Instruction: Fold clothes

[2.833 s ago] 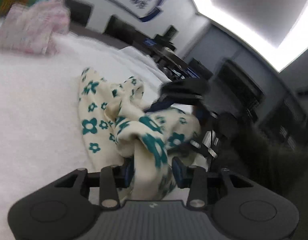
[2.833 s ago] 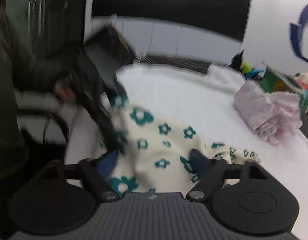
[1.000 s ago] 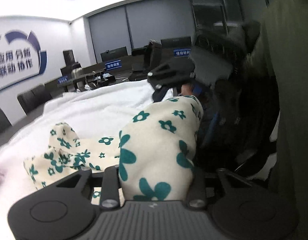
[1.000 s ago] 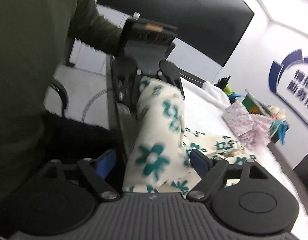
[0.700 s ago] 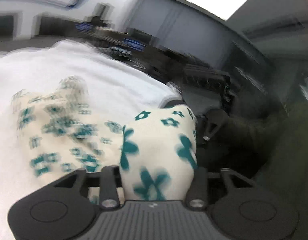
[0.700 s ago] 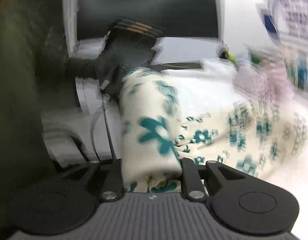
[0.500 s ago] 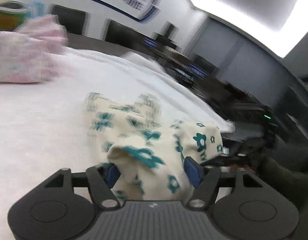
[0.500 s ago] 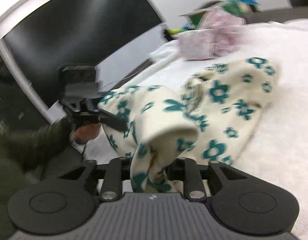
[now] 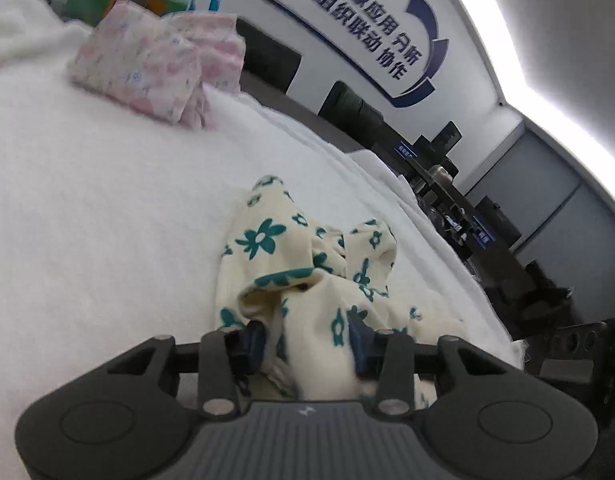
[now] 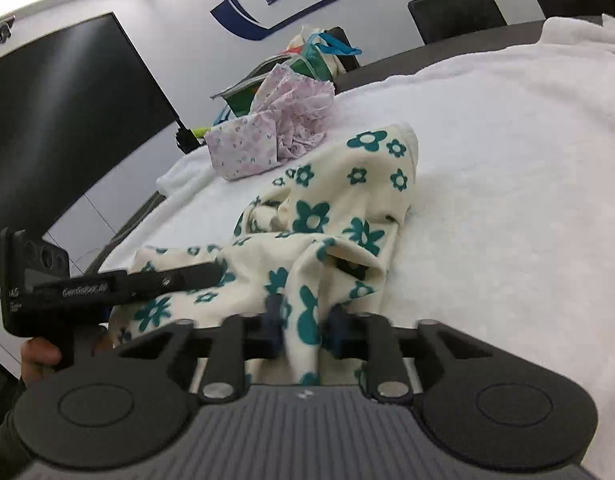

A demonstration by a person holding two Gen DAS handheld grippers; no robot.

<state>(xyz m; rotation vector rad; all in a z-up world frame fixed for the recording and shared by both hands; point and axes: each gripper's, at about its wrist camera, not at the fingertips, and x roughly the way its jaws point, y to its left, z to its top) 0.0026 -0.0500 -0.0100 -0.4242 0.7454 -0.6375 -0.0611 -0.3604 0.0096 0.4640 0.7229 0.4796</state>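
A cream garment with teal flowers (image 9: 291, 264) lies crumpled on the white blanket (image 9: 87, 220) near its front edge. My left gripper (image 9: 305, 336) has a bunched fold of this garment between its blue pads, and its jaws are closing on it. In the right wrist view the same garment (image 10: 339, 200) runs back from my right gripper (image 10: 305, 324), whose jaws are closing, narrow, on a ridge of cloth. A hand holds the left gripper there, and one of its fingers (image 10: 167, 280) reaches into the garment from the left.
A pink patterned garment (image 9: 155, 60) lies folded at the back of the blanket, also seen as the pink garment (image 10: 275, 136). Behind it stands a green bag (image 10: 311, 60). A black wall screen (image 10: 59, 120) and dark chairs (image 10: 455, 4) lie beyond the blanket's edge (image 10: 579, 32).
Both grippers have rolled and swung from facing the person to facing the blanket. The wide fold they held has become a narrow bunch, and both pairs of jaws stand closer together.
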